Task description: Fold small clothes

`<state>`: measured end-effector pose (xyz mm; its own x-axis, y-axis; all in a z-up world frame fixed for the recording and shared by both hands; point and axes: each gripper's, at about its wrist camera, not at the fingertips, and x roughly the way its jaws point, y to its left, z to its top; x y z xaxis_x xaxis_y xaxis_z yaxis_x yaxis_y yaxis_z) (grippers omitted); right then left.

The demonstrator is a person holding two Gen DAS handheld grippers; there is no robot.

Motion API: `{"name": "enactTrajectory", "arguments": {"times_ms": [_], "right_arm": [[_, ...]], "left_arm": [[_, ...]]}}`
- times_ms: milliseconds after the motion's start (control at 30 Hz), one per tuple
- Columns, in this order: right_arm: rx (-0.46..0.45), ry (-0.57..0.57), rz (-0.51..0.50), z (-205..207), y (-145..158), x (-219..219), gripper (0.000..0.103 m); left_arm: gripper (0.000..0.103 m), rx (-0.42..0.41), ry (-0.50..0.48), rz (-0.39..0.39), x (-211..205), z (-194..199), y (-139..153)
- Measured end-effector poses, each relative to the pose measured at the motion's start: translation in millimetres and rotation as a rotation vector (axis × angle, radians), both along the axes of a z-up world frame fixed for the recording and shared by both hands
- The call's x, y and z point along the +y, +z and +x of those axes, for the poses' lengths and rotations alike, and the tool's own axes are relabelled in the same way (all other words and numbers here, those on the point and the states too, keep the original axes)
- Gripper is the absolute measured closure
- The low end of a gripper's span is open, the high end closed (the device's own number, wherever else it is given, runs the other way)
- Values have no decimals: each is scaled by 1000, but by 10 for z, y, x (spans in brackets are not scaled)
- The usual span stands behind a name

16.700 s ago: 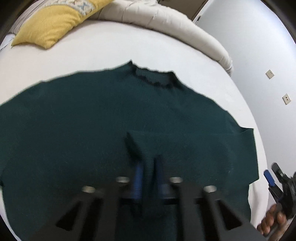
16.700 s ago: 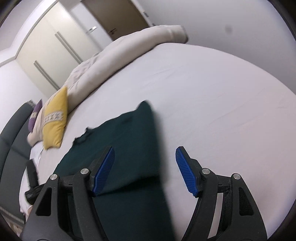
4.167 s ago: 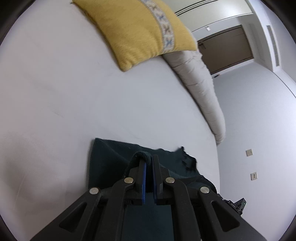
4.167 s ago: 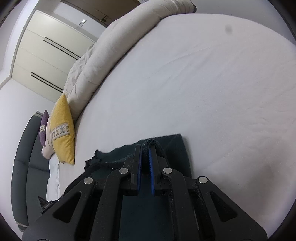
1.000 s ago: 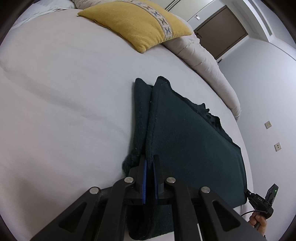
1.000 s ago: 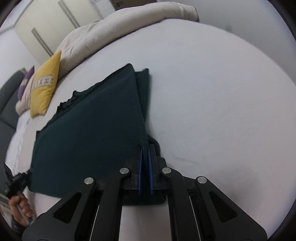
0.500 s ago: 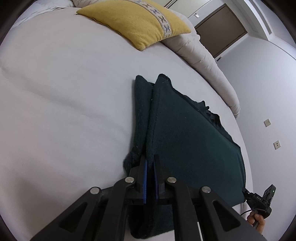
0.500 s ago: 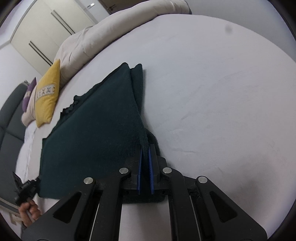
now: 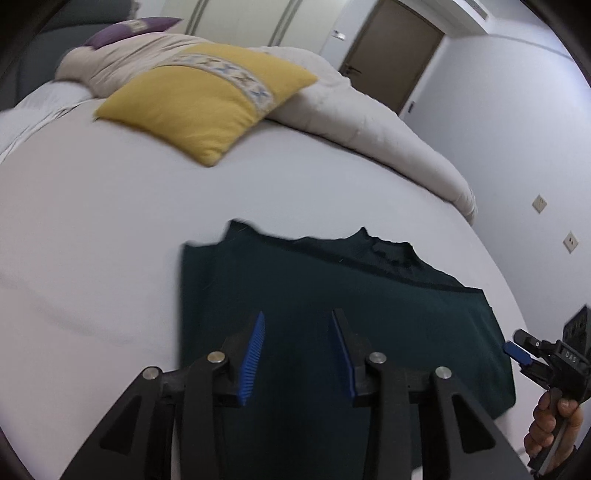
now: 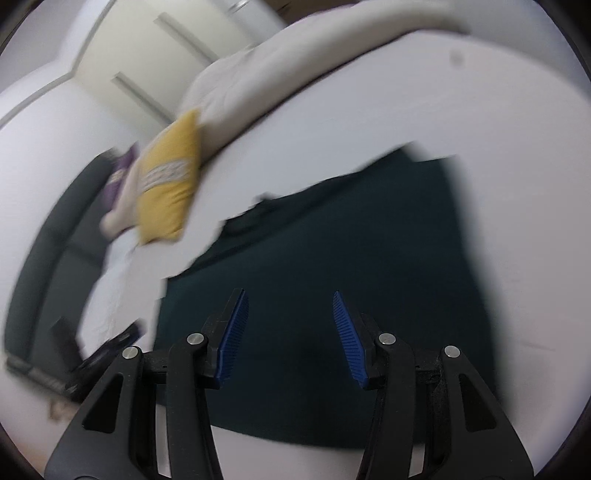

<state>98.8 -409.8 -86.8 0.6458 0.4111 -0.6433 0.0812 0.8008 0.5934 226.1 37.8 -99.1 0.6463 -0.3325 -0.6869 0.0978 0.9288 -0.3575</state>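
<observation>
A dark green sweater (image 9: 332, 295) lies folded flat on the white bed (image 9: 92, 240), its collar at the far edge. My left gripper (image 9: 298, 325) is open and empty above the sweater's near left part. My right gripper (image 10: 288, 306) is open and empty above the sweater (image 10: 351, 240); its view is blurred. The right gripper also shows at the right edge of the left wrist view (image 9: 524, 350), held by a hand.
A yellow pillow (image 9: 207, 99) and a rolled beige duvet (image 9: 369, 125) lie at the far side of the bed. A purple cushion (image 9: 125, 31) and dark headboard are behind them. A door (image 9: 388, 51) and grey wall stand beyond.
Both grippers have opened and let go of the sweater's edges. They have lifted back, and the sweater now lies flat in its folded shape.
</observation>
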Motion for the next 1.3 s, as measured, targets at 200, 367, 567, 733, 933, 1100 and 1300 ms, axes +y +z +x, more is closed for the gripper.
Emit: {"name": "enactTrajectory", "arguments": {"times_ms": [200,367,567,733,933,1100,1300], "right_arm": [[103,50,86,625,-353,319,56],[58,25,106,623,-513,110,61],[10,-203,159,510,-600,-739,63],[6,-333,147,236,-627,-1179,58],[7,-463,85,-242,-497,-1383,57],[-25,-418,62,-498,-267,-1149,57],[-34,-205,88,-428,-31,-582,57]], "left_arm": [[63,52,-9,125,-131,323,-210],[70,74,24,64,187,290,-516],[73,74,12,55,266,266,-505],[81,79,20,-17,464,196,-528],[63,63,104,-50,810,-18,-359],[48,83,172,-159,1201,-263,-329],[28,179,137,-336,1171,-414,-511]]}}
